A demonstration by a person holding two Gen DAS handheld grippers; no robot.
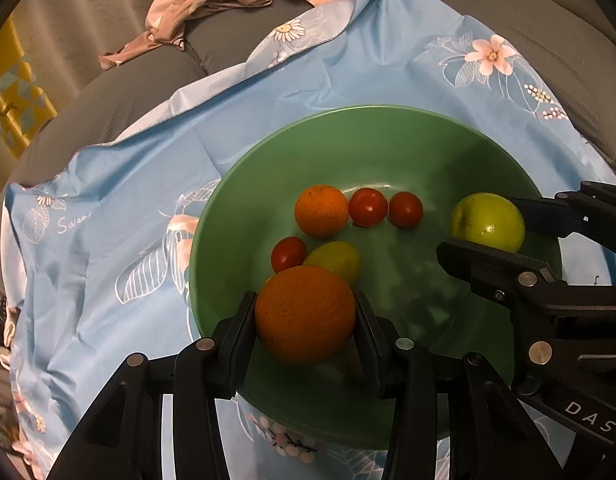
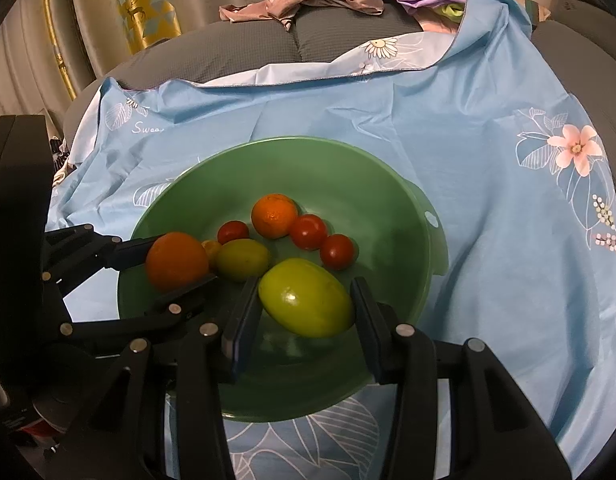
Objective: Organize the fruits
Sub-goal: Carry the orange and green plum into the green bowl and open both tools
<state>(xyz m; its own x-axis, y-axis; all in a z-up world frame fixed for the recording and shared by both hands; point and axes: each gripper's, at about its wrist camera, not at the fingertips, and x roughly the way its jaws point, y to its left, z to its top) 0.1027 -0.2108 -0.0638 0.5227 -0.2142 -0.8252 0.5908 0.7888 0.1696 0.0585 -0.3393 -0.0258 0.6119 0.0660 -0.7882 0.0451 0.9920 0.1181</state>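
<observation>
Green glazed bowl [image 1: 388, 128] sits on a pale blue flowered cloth [image 1: 148, 168] spread over a grey quilted sofa [image 1: 236, 40], and both tongs are already over it with fruit between their pads. The left gripper [image 1: 305, 314] is clamped on a large orange [image 1: 304, 314], round, pebbled and matt, held near the bowl's near-left wall; the right gripper [image 2: 306, 298] is clamped on a smooth, waxy yellow-green fruit [image 2: 306, 298], egg-shaped, its long axis lying slantwise across the jaws, so the pads bear on its ends. What the coming move turns on, in my judgement, is that each held fruit hangs directly above the bowl's floor, beside the fruit already resting there: a smaller orange [image 1: 321, 210], three glossy red tomatoes [image 1: 368, 207], and another yellow-green fruit [image 1: 336, 260]. Whether either held fruit touches the bowl I cannot tell
</observation>
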